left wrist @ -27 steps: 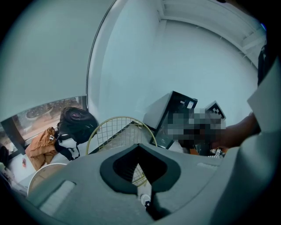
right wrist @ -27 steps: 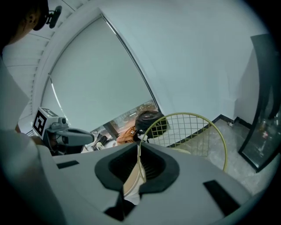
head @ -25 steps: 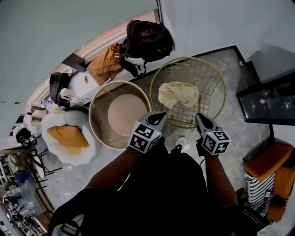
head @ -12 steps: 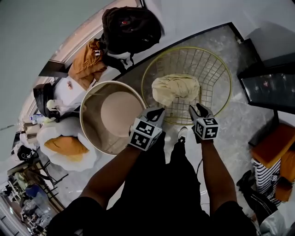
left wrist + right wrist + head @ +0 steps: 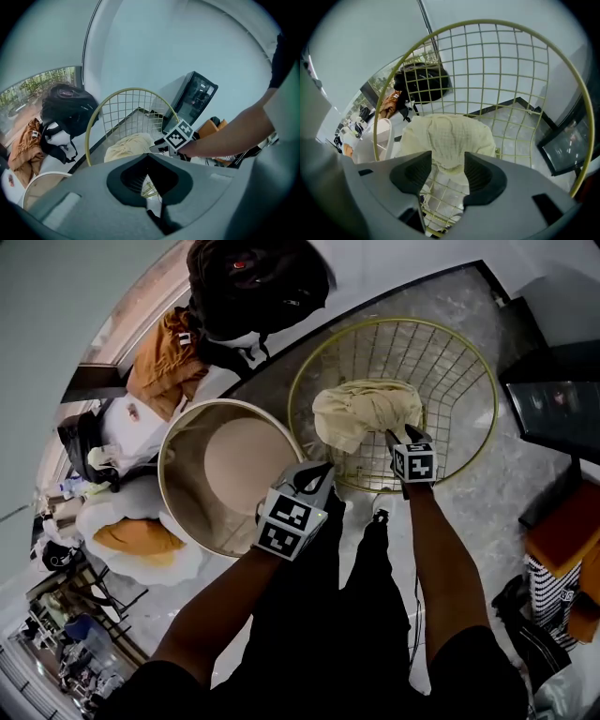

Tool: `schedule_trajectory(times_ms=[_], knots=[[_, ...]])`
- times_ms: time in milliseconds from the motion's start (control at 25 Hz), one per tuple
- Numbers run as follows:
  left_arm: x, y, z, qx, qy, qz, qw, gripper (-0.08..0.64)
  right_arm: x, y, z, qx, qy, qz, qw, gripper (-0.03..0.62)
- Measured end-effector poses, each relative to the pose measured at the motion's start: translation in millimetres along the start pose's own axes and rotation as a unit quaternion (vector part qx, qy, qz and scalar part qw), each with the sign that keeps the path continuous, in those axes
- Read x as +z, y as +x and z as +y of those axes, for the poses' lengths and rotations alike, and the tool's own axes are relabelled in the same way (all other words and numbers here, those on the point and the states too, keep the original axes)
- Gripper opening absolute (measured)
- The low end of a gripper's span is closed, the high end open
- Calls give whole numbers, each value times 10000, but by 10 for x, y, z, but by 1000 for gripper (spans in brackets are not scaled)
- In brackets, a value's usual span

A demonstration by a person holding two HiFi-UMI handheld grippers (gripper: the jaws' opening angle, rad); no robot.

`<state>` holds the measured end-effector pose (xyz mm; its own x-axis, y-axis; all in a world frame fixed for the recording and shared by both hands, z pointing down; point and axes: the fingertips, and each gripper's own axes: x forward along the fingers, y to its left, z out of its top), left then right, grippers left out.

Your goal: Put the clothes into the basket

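A pale yellow cloth [image 5: 364, 412] lies bunched inside the gold wire basket [image 5: 473, 442] on the floor. My right gripper [image 5: 390, 438] reaches over the basket's near rim, right at the cloth's near edge. In the right gripper view its jaws [image 5: 447, 160] have just been opening and stand wide apart. The cloth [image 5: 450, 136] shows in the gap just past them and the pads do not press on it. My left gripper [image 5: 317, 474] hangs shut and empty between the basket and a round tub. In the left gripper view the gripper [image 5: 149, 164] faces the basket [image 5: 92, 127] and cloth [image 5: 125, 144].
A round beige tub [image 5: 174, 454] stands left of the basket. A black backpack [image 5: 258, 277] and an orange garment [image 5: 164, 357] lie beyond it. A white bag holding orange cloth [image 5: 131, 535] sits at the left. A dark cabinet [image 5: 562, 395] stands right of the basket.
My right gripper has gone down and forward over the basket rim to the cloth, and its jaws have spread from shut to wide. The left gripper has sunk a little.
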<state>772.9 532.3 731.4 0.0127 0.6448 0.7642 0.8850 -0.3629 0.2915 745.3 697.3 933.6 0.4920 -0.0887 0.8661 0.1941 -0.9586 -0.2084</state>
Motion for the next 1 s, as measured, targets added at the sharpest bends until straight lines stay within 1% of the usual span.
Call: schedule_trajectory(times_ms=[200,360,400,480,520,560,760,1000], knots=[[-93,77,131,17,-216,56,9997,0,-4,346,-22,-53,-124,226,9997,249],[-149,90,45,-24,-143,70,9999,0,-114,451,-41,-114,-127,366,9992,249],[-164,89,12,-29,-114,77,9999,0,-143,456,-58,-144,-106,393,9991,235],[-166,84,33,-40,-107,104,9999,0,-122,466,-67,-217,-71,419,9989,172],[-156,80,70,-47,-126,118,9998,0,-90,465,-56,-248,-76,425,9988,113],[-146,75,102,-52,-147,126,9998,0,-60,453,-40,-266,-90,428,9987,79],[-76,32,92,-13,-191,52,9998,0,-25,205,10,-203,75,315,9993,54],[82,-170,-59,65,-311,-128,9994,0,45,-277,151,60,109,37,9999,44]])
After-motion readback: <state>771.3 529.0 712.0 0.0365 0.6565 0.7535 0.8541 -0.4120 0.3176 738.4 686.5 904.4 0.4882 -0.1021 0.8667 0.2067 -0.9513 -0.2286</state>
